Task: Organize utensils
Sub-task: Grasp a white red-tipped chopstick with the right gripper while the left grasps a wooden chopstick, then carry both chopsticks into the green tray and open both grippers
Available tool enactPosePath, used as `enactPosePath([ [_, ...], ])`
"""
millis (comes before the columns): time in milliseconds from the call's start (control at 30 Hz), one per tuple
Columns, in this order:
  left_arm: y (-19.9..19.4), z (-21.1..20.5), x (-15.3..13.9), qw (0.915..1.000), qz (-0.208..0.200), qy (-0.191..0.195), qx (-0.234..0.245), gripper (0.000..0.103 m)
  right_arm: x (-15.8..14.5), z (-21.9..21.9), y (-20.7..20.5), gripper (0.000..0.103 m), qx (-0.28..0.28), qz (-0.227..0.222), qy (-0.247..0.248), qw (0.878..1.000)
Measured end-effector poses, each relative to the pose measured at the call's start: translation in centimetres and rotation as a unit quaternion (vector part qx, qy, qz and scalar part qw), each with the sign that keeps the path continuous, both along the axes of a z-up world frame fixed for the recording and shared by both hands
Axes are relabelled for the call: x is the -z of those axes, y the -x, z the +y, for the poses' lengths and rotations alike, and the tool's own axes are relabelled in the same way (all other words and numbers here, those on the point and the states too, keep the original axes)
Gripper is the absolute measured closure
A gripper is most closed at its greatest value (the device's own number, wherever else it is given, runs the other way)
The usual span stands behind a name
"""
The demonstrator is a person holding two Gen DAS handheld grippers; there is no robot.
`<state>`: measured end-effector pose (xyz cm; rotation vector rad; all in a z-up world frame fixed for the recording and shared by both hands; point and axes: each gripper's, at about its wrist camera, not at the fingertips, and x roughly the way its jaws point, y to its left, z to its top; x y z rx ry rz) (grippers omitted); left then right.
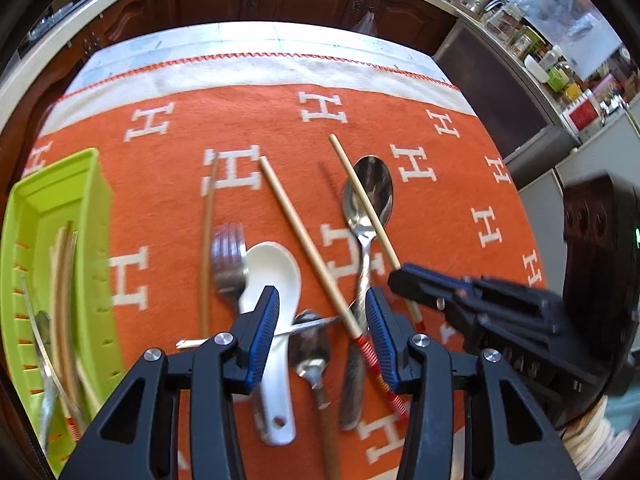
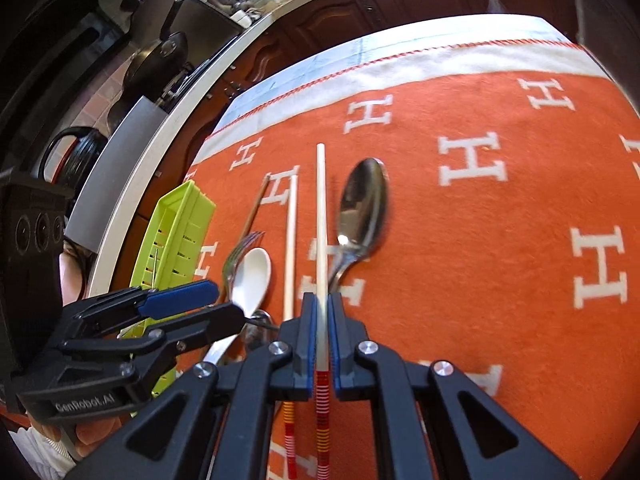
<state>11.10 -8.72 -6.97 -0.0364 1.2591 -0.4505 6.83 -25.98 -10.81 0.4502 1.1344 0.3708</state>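
Clamping a pale chopstick near its red-striped end, our right gripper has its pads pressed tight on the stick, whose long axis runs straight ahead, bare tip toward the far edge of the orange cloth. Our left gripper hangs partly open over the near pile with nothing between its pads. Just left of the held stick lies its twin chopstick, roughly parallel; a big metal spoon lies just right. Further left sit a white ceramic spoon and a fork. At the far left the green tray already holds a few pieces, so we judge the sorting begun, with most utensils still left on the cloth
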Motion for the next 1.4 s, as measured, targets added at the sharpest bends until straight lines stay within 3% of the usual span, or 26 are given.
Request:
enactPosePath([
  [267, -1.9, -1.3, 2.5, 0.9981, 0.053, 0.002, -0.033, 0.078, 0.2, -1.4, 0.7, 0.097, 0.020, 0.005, -0.013, 1.000],
  [467, -1.4, -2.7, 2.8, 0.9985, 0.046, -0.015, -0.024, 0.087, 0.4, -2.0, 0.9, 0.097, 0.025, 0.007, -0.020, 0.999],
  [733, -0.3, -4.3, 3.1, 0.9986, 0.041, -0.031, -0.003, 0.088, 0.4, -2.3, 1.2, 0.097, 0.028, 0.006, -0.022, 0.999],
  [867, 0.4, -5.1, 3.1, 0.9987, 0.017, -0.047, -0.001, 0.090, 0.5, -2.4, 1.2, 0.097, 0.032, 0.009, -0.024, 0.999],
  [967, 0.5, -4.7, 3.2, 0.9995, 0.013, -0.027, -0.013, 0.095, 0.3, -2.5, 1.4, 0.097, 0.035, 0.008, -0.026, 0.999],
  [1200, 0.6, -2.2, 2.8, 0.9990, 0.022, 0.005, -0.038, 0.096, -1.0, -2.7, 2.1, 0.097, 0.040, -0.004, -0.024, 0.999],
  [1400, 1.3, -1.0, 3.0, 0.9988, 0.029, 0.008, -0.039, 0.096, -1.8, -1.9, 2.6, 0.097, 0.035, -0.010, -0.015, 0.999],
])
